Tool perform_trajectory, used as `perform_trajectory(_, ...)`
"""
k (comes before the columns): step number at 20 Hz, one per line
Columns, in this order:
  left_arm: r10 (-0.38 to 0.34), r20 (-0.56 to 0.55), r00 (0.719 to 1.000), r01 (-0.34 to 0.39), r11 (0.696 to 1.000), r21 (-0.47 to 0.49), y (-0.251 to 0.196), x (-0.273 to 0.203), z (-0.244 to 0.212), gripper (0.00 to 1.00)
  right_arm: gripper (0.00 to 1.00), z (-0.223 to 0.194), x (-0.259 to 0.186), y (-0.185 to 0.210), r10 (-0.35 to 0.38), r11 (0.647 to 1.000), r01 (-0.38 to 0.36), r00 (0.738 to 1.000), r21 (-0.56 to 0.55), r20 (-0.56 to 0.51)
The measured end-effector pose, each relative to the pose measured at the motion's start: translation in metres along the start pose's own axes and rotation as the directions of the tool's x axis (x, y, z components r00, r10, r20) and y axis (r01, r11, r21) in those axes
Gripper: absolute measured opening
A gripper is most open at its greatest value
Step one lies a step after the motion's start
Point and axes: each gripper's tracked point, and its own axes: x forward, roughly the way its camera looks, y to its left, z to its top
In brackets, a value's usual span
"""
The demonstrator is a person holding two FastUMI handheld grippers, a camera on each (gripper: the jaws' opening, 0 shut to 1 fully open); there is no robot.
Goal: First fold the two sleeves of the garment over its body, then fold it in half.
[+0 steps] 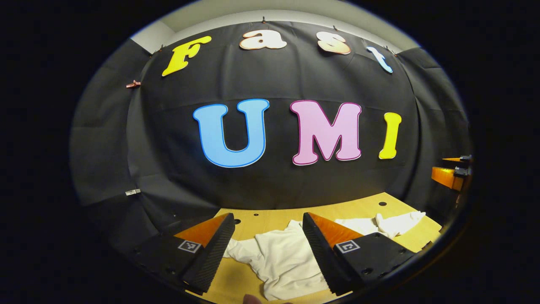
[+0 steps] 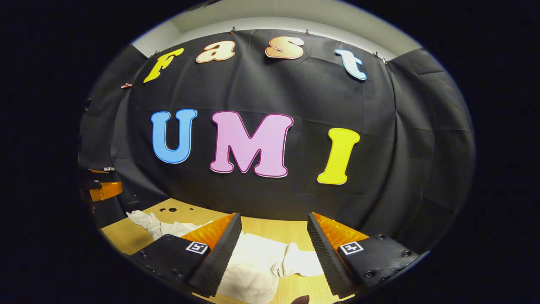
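A white garment (image 1: 287,257) lies crumpled on the wooden table (image 1: 363,207). One sleeve (image 1: 398,223) trails off to the right. My left gripper (image 1: 268,219) hovers above the cloth, open, with nothing between its fingers. The right gripper (image 1: 453,171) shows at the far right edge, held above the table. In the right gripper view the garment (image 2: 253,261) lies below my open right gripper (image 2: 274,219), which touches nothing. A short sleeve (image 2: 301,261) lies between its fingers and a bunched end (image 2: 145,221) reaches left. The left gripper (image 2: 99,188) shows at the far left.
The black cloth wall (image 1: 274,185) stands close behind the table's far edge. Small dark holes (image 2: 168,209) dot the tabletop (image 2: 122,236) near the back. Bare wood shows around the garment on both sides.
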Motion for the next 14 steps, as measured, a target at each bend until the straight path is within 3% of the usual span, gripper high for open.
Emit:
perform_trajectory(9, 0.001, -0.012, 1.0, -0.001, 1.0, 0.008, 0.001, 0.008, -0.006, 0.99, 0.96, -0.003, 0.003, 0.001, 0.0, 1.0, 0.0, 1.0, -0.013, -0.008)
perform_trajectory(14, -0.013, -0.027, 1.0, 0.014, 1.0, 0.026, -0.008, 0.015, -0.013, 0.99, 0.96, -0.015, 0.011, -0.015, -0.037, 0.999, 0.037, 0.998, -0.003, -0.047)
